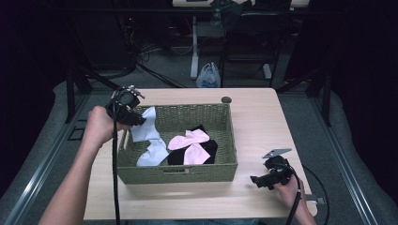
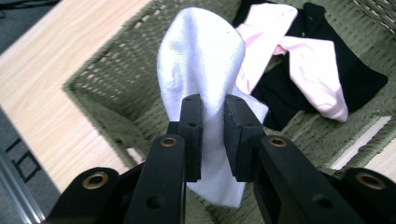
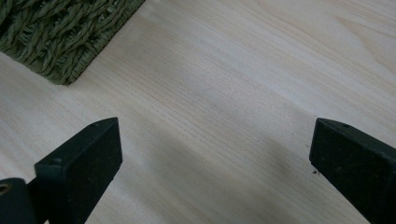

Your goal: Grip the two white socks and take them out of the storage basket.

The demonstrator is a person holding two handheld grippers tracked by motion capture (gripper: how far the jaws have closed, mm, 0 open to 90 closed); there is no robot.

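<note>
2 black jaws of the left gripper [image 2: 212, 140] pinch a white sock [image 2: 203, 70] by its middle, holding it above the left end of the woven basket [image 1: 178, 173], likely to draw it clear. Right gripper [image 1: 263, 180] waits wide apart over the table [image 1: 253, 126].

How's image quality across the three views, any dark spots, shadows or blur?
High view: lit table, room behind nearly black, basket and socks clear. Left gripper view: white sock sharp, near black tongs soft. Right gripper view: even light, soft tong shadows on the wood, basket corner slightly soft.
</note>
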